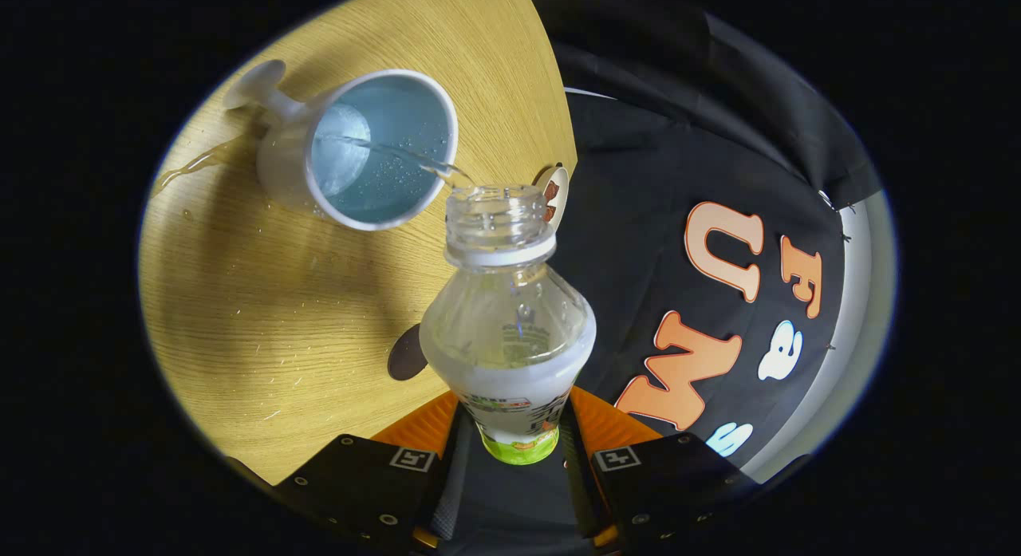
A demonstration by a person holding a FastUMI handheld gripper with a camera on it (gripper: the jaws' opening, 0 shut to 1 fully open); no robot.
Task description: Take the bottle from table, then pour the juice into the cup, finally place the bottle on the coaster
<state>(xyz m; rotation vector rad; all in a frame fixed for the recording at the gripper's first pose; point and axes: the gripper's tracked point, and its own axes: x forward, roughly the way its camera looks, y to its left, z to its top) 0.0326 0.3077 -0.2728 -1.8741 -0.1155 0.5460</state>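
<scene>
Gripper view | gripper (514,440) clamps one bottle (510,325) | one stream entering one cup (359,149) | one coaster (407,352)

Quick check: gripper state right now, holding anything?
Gripper: shut on the bottle, one finger pressing each side of its lower body, tilted so a clear stream runs from its open neck into the cup.

The camera rides tilted on the gripper (510,452), close above the table (263,317), facing forward along the fingers.
</scene>
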